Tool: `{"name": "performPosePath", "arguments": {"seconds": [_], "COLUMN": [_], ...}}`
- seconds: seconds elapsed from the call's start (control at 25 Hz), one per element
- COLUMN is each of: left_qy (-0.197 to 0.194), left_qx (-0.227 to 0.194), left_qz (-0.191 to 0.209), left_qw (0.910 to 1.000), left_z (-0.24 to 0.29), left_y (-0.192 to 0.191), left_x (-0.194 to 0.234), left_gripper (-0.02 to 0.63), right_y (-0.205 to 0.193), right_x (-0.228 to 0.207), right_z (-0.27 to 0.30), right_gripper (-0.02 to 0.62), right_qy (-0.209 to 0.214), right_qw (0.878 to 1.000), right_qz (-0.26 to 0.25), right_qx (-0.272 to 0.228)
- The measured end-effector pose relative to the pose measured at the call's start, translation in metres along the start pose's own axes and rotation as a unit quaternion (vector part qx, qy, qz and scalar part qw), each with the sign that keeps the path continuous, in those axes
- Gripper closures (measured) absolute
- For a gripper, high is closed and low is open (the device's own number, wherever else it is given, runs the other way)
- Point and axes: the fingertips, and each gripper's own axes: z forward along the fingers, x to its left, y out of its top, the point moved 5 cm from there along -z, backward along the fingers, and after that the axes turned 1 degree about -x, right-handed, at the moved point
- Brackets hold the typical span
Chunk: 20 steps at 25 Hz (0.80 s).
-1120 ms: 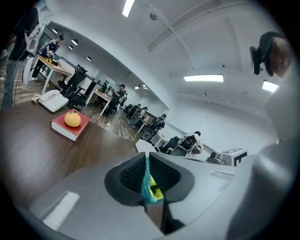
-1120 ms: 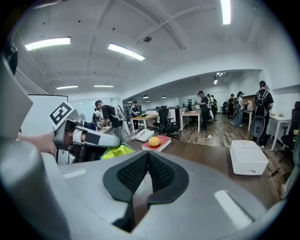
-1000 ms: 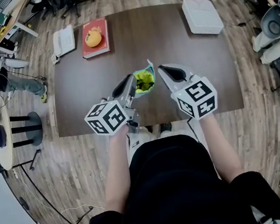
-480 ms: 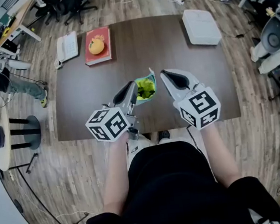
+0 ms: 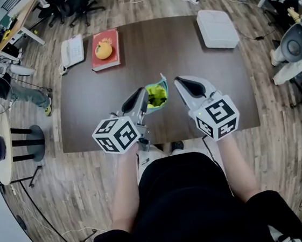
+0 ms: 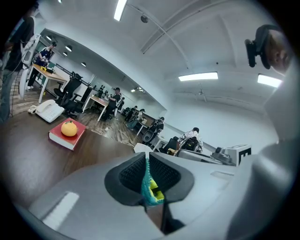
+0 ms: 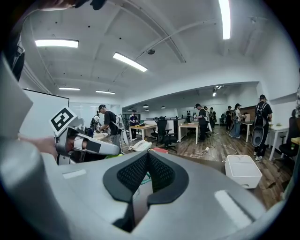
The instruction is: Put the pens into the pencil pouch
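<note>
The teal pencil pouch (image 5: 157, 92) is pinched by its left edge between the nearly closed jaws of the left gripper (image 5: 142, 96) over the near middle of the table (image 5: 187, 54), while the right gripper (image 5: 183, 85), just right of it, is pressed fully together on nothing.

The table (image 5: 188, 64) was dark wood, matt and faintly grained; the floor (image 5: 65, 176) was paler wood planks. The pouch (image 5: 157, 92) at picture centre looked like soft teal cloth. The left gripper (image 5: 144, 93) and right gripper (image 5: 178, 81) had smooth grey plastic shells and black, finely ribbed pads (image 6: 131, 174).
</note>
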Motion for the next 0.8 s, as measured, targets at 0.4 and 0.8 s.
{"name": "performPosePath", "arguments": {"seconds": [0.4, 0.8], "left_qy": [0.004, 0.001], "left_qx": [0.007, 0.010], "left_qz": [0.012, 0.013], "left_qw": [0.9999, 0.9999], "left_z": [0.0033, 0.0026], "left_y": [-0.0021, 0.0032], "left_x": [0.0017, 0.0015], "left_gripper": [0.584, 0.584], "right_y": [-0.0028, -0.0028], "right_x": [-0.0027, -0.0001], "right_z": [0.0006, 0.0037], "right_gripper": [0.588, 0.588], "right_qy": [-0.005, -0.002], "right_qw": [1.000, 1.000], "right_qz": [0.004, 0.007], "right_qx": [0.002, 0.015]}}
